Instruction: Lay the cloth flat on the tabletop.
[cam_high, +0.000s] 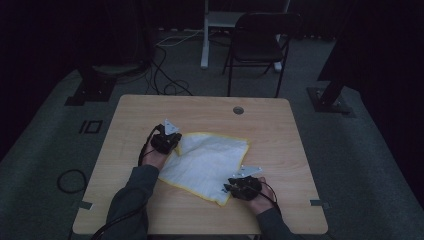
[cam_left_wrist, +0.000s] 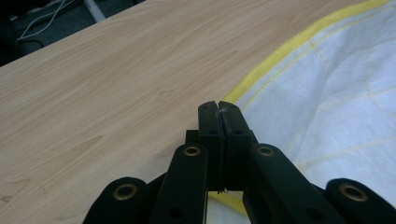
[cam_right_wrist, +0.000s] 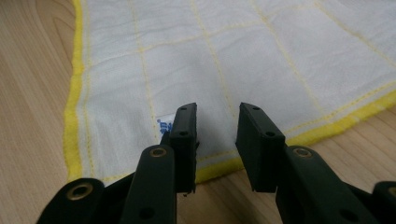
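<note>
A white cloth (cam_high: 210, 160) with a yellow hem and thin yellow grid lines lies spread on the wooden table (cam_high: 200, 107). My left gripper (cam_high: 175, 145) is at the cloth's left corner, its jaws pressed together on the yellow hem. In the left gripper view the cloth (cam_left_wrist: 336, 93) runs off to the right of the left gripper (cam_left_wrist: 219, 109). My right gripper (cam_high: 227, 189) is at the near corner. In the right gripper view the right gripper (cam_right_wrist: 217, 121) stands open just above the cloth (cam_right_wrist: 233, 56), beside a small blue-printed label (cam_right_wrist: 164, 125).
A round cable hole (cam_high: 238, 110) sits near the table's far edge. Beyond the table stand a black chair (cam_high: 257, 45) and a white post (cam_high: 205, 35). Cables (cam_high: 165, 75) lie on the grey floor.
</note>
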